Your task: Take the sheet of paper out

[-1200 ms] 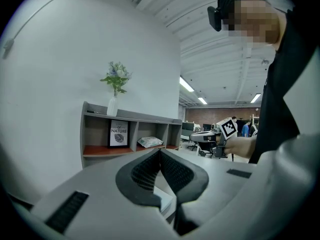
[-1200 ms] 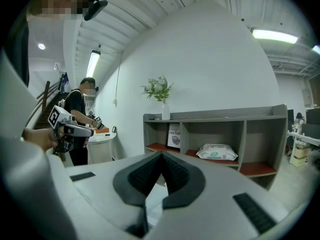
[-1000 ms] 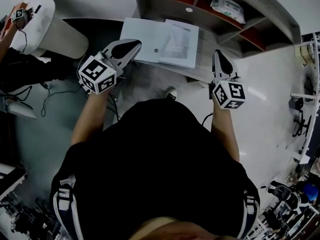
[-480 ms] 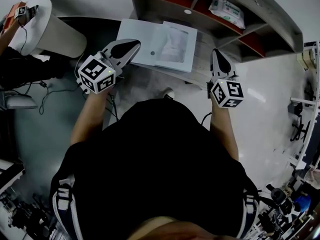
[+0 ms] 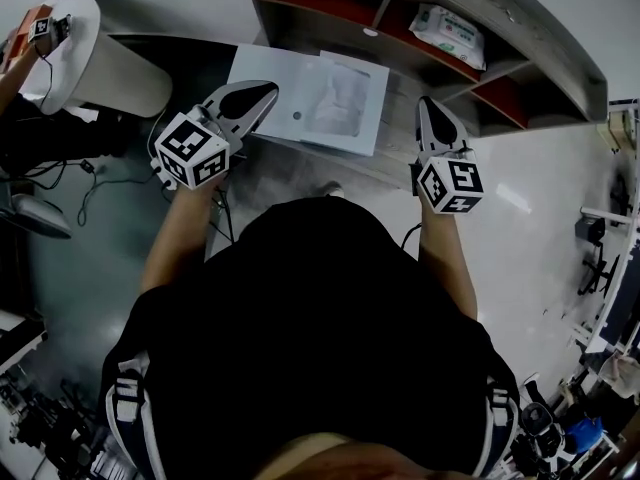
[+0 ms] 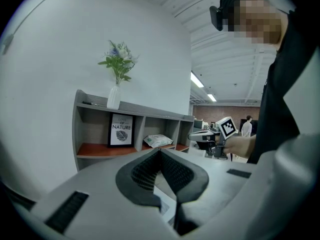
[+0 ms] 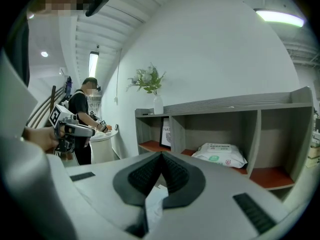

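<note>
Head view gave us the plainest reading of progress: the task had not visibly begun. The sheet of paper (image 5: pixel 345 93) lay flat with a white folder (image 5: pixel 275 83) on the desk (image 5: pixel 400 156), and we could not tell whether it sat inside a clear sleeve or simply on top. The left gripper (image 5: pixel 262 93) hung over the folder's near-left edge. The right gripper (image 5: pixel 430 110) hung just beside its right edge, over bare desk. In each gripper view the ribbed pads met at the tips, so we judged both pairs of jaws closed with nothing between them. Only a slice of white paper showed below, through the gap behind the tips. What remained, in our judgement, was everything: parting a pair of jaws, getting an edge of the sheet, and drawing it clear of the folder.

The desk was grey wood grain, backed by a shelf unit (image 5: pixel 520 28) with reddish-brown compartment floors. We saw a wipes pack (image 7: pixel 219 155) in one compartment, a framed print (image 6: pixel 120 130) in another, and a vase (image 6: pixel 114 97) of flowers on top. Behind it was a plain white wall and strip lights overhead. Off to the left another person (image 7: pixel 82 119) worked at a round white stand (image 5: pixel 110 58).
</note>
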`<action>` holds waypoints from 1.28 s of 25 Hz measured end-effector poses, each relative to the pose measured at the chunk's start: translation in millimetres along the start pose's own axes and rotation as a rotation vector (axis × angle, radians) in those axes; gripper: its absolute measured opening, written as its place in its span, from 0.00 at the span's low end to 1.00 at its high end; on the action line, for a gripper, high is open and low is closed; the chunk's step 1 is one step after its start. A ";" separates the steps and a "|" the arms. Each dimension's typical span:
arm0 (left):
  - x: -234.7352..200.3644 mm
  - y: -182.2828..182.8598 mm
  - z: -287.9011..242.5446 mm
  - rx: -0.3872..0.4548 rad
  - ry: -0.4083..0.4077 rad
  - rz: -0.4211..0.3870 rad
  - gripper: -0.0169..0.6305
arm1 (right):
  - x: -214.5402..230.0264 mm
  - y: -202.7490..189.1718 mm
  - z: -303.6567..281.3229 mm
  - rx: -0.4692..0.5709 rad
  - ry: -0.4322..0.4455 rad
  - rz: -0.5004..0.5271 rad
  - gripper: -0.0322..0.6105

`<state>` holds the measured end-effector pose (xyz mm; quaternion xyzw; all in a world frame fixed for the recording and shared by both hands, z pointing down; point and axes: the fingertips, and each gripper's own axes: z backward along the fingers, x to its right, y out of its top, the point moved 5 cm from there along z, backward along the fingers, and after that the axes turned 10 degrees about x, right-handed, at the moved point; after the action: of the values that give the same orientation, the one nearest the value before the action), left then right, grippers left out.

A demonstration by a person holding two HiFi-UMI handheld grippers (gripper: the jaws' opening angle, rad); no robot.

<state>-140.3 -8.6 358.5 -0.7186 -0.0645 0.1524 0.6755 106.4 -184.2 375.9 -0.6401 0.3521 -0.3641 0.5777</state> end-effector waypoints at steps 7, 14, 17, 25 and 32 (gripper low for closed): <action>2.3 2.1 -29.6 0.001 0.019 -0.015 0.06 | 28.9 -0.4 -12.2 0.009 0.034 0.001 0.07; 9.1 2.0 -51.2 0.002 0.042 -0.023 0.06 | 50.5 -1.4 -17.6 0.010 0.071 0.002 0.07; 13.6 1.8 -57.7 -0.001 0.050 -0.020 0.06 | 59.6 -0.9 -18.2 0.013 0.080 0.001 0.07; 15.0 2.4 -61.0 -0.017 0.052 -0.030 0.06 | 67.8 0.6 -22.4 0.025 0.082 -0.003 0.07; 7.8 -2.3 -62.7 -0.009 0.043 -0.014 0.06 | 63.8 -2.7 -26.1 0.006 0.083 0.007 0.07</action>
<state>-113.6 -65.8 362.3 -0.7243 -0.0559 0.1318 0.6745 114.7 -252.2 384.1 -0.6214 0.3770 -0.3891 0.5660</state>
